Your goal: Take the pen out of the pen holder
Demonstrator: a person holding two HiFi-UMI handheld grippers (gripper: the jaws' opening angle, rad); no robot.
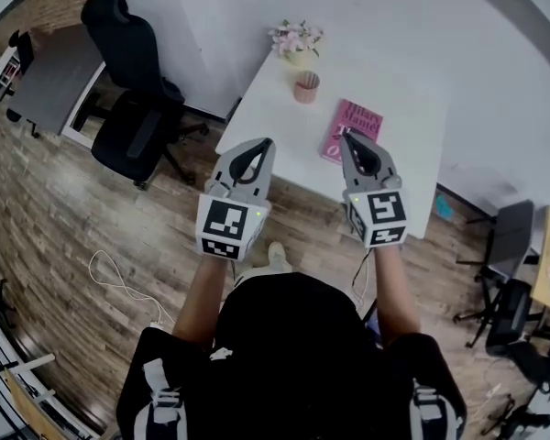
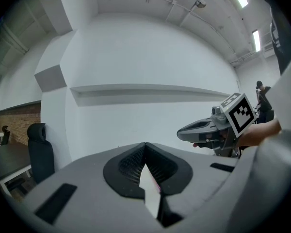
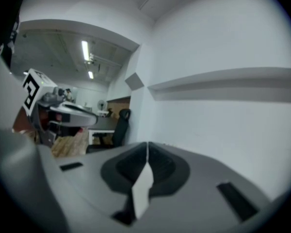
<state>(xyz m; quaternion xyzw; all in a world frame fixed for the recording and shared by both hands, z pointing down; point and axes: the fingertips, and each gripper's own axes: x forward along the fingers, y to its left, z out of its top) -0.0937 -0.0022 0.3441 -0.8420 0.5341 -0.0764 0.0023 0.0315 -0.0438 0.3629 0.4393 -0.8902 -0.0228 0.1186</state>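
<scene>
The pen holder [image 1: 306, 86], a small terracotta cup, stands at the far left of the white table [image 1: 403, 154]; no pen shows in it from here. My left gripper [image 1: 269, 142] hovers over the table's near left edge, shut and empty. To its right, my right gripper [image 1: 346, 137] is also shut and empty, with its tip over the pink book [image 1: 352, 128]. Both are short of the cup. In the left gripper view the jaws [image 2: 145, 144] meet on a white wall, with the right gripper [image 2: 218, 125] at the side. The right gripper view shows shut jaws [image 3: 147, 144] and the left gripper [image 3: 58, 111].
A bunch of pink flowers [image 1: 296, 40] sits at the table's far corner behind the cup. A black office chair [image 1: 133, 90] stands to the left on the wooden floor, next to a dark desk [image 1: 50, 76]. Another chair [image 1: 504, 246] is at the right.
</scene>
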